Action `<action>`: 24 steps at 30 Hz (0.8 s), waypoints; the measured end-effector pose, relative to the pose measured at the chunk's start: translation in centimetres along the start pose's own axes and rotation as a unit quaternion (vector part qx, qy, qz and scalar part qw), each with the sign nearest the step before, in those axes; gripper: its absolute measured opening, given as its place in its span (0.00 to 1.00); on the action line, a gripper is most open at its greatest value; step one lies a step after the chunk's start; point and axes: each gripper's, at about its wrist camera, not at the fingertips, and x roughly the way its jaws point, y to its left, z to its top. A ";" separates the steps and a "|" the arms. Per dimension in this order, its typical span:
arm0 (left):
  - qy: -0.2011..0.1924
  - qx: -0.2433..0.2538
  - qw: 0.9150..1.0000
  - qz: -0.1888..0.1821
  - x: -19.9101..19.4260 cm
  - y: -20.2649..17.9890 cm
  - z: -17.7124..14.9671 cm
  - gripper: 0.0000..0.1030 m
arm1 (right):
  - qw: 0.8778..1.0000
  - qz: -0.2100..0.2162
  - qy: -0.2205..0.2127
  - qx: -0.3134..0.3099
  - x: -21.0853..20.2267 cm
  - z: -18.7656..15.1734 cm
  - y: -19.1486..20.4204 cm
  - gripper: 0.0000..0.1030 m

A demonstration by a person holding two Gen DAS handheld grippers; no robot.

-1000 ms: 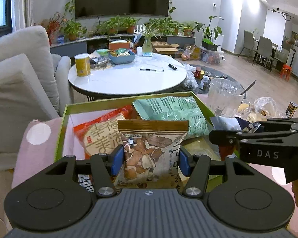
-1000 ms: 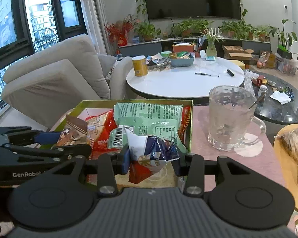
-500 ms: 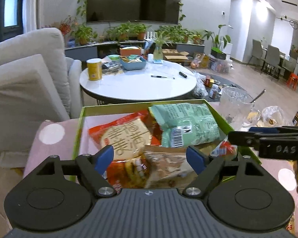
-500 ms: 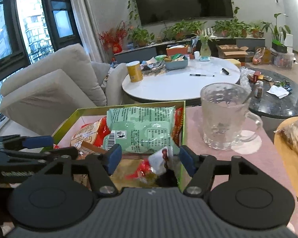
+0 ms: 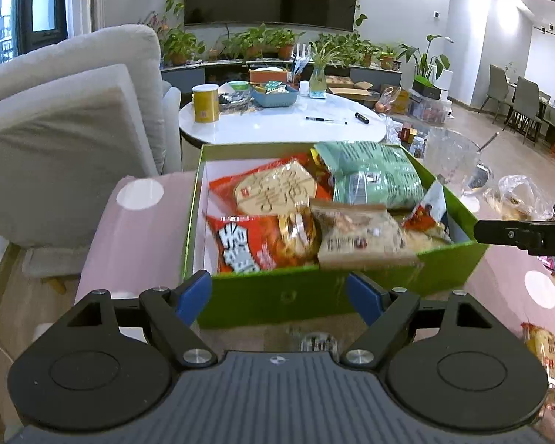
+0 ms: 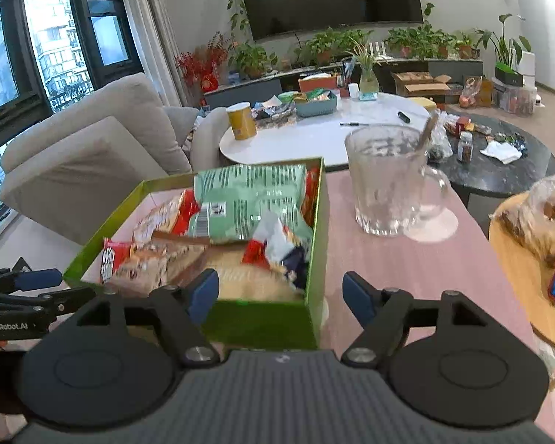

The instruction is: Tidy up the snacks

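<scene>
A: Pink polka-dot tablecloth [image 5: 137, 229]; green box [image 5: 314, 296] on it, glass mug [image 6: 388, 185] to its right.

B: Grippers?

A: Left gripper [image 5: 279, 292] level before the near wall, jaws spread wide, empty. Right gripper [image 6: 280, 292] level at the near right corner, equally wide, empty.

B: Snacks?

A: Inside the box. Mint-green bag [image 5: 373, 175] far right, long axis left-right; red noodle packet [image 5: 248, 248] near left; brown packet [image 5: 359, 236] near middle

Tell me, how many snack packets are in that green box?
5 visible in the green box: red cracker bag and green bag at back, red packet, brown packet, small crumpled packet. Others may hide underneath.
</scene>
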 end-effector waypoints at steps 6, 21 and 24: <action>0.011 -0.002 1.000 -0.002 -0.9 0.0 -1.8 0.77 | 1.000 -0.005 0.005 0.003 -0.7 -0.5 -0.1 0.78; 0.039 -0.004 0.999 0.008 -2.9 0.1 -5.1 0.81 | 1.000 0.002 0.011 -0.003 -2.1 -2.4 0.5 0.78; 0.043 -0.003 0.999 0.011 -3.1 0.1 -5.4 0.81 | 1.000 0.006 0.011 -0.009 -2.7 -2.8 0.6 0.78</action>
